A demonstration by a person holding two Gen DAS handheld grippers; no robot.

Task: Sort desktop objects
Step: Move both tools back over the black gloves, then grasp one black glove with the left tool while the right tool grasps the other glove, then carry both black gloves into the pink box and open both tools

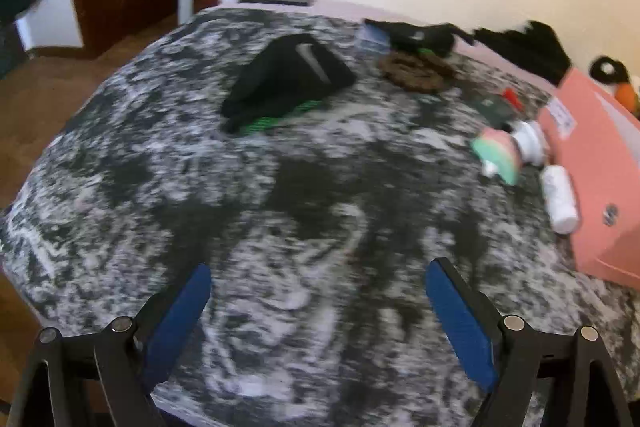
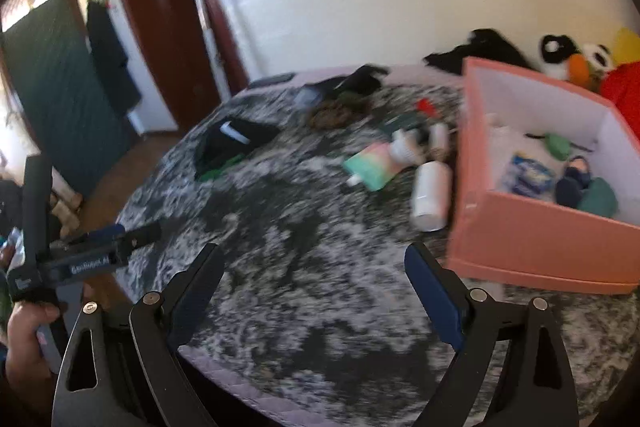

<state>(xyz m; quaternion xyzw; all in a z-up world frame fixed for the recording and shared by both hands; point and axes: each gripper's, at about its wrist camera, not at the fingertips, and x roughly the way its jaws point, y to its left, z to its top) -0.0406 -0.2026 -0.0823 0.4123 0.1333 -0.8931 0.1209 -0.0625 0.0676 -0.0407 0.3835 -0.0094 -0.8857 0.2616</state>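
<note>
A pink box [image 2: 532,239] stands open at the right of the mottled black-and-white cloth [image 1: 280,187] and holds several small items, among them a blue packet [image 2: 528,173]. Beside its left wall lie a white bottle [image 2: 430,193], a green-pink pouch [image 2: 374,165] and other small white containers [image 2: 404,147]. The same white bottle [image 1: 560,199] and pouch [image 1: 498,153] show at the right in the left wrist view, next to the box [image 1: 600,163]. My left gripper [image 1: 318,267] is open over bare cloth. My right gripper [image 2: 314,251] is open too, empty, near the table's front edge.
A black pouch [image 1: 288,79] with a green strap lies mid-left. Brown coiled cord [image 1: 416,69], a clear blue case [image 1: 374,37] and dark cloth [image 1: 524,45] sit at the back. Plush toys [image 2: 580,63] lean on the wall. A hand [image 2: 24,331] holds the left gripper tool [image 2: 92,251].
</note>
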